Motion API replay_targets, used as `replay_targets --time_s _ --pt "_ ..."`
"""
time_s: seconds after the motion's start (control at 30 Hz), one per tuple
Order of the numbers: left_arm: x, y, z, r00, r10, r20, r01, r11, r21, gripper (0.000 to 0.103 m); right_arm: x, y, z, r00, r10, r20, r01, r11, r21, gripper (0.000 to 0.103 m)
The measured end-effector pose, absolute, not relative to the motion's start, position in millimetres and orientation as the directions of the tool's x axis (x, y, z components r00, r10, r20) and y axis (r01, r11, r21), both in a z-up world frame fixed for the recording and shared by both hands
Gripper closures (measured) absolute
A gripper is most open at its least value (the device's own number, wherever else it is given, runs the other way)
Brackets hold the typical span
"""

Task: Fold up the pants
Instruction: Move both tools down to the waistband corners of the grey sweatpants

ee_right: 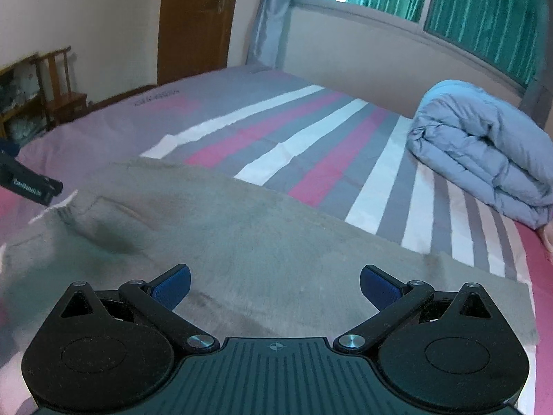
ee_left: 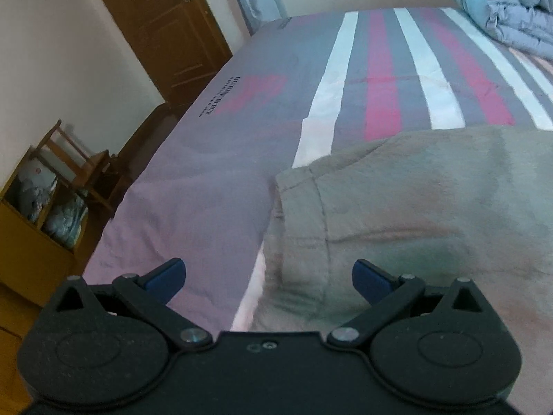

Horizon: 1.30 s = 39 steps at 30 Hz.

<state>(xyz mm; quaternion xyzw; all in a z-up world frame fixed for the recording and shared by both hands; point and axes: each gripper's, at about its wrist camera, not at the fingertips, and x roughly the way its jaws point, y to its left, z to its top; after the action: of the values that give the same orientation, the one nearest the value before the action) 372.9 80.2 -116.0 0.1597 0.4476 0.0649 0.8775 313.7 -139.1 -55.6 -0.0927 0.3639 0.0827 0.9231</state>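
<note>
Grey-beige pants (ee_left: pixel 414 207) lie spread flat on the striped bed sheet (ee_left: pixel 242 86). In the left wrist view their waistband corner (ee_left: pixel 293 180) sits just ahead of my left gripper (ee_left: pixel 269 282), which is open and holds nothing. In the right wrist view the pants (ee_right: pixel 259 235) stretch across the near part of the bed, the leg end at the right. Above that cloth my right gripper (ee_right: pixel 275 288) hovers open and empty. Part of the left gripper (ee_right: pixel 31 186) shows at the left edge, near the waistband.
A folded light-blue duvet (ee_right: pixel 484 159) lies at the far right of the bed. Beyond the left bed edge stand a wooden shelf (ee_left: pixel 38 221), a wooden chair (ee_right: pixel 62 93) and a brown door (ee_right: pixel 197 20). A window with green curtains (ee_right: pixel 449 0) runs along the far wall.
</note>
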Motion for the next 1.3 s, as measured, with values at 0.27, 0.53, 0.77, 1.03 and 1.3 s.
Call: replay_targets --time_s 0.27,0.53,0.77,1.03,1.3 --pt "427.3 91.5 -141.1 0.593 0.284 -0.753 0.1 0.902 0.42 0.015 374.8 -133.1 -81.0 0.703 0.127 -0.7 -0.317 0.937 -0.148 0.0" --pt "490.4 126.7 -176.2 0.535 0.206 -0.82 0.204 0.91 0.361 0.034 481.4 -138.5 -121.9 0.54 0.287 -0.791 -0.532 0.845 -0.057 0.0" --pt "537.7 127.8 -199.3 0.505 0.132 -0.853 0.348 0.873 0.342 0.017 560.3 -145.5 -146.2 0.492 0.298 -0.818 -0.545 0.838 -0.022 0.0" --pt "554.4 132.4 -209.7 0.487 0.024 -0.873 0.448 0.851 0.274 0.024 595.9 -120.3 -183.2 0.353 0.288 -0.89 -0.656 0.755 -0.016 0.0" --pt "528.3 135.9 -192.8 0.41 -0.08 -0.909 0.468 0.873 0.134 0.099 595.2 -113.2 -174.5 0.322 0.303 -0.897 -0.69 0.724 -0.003 0.097"
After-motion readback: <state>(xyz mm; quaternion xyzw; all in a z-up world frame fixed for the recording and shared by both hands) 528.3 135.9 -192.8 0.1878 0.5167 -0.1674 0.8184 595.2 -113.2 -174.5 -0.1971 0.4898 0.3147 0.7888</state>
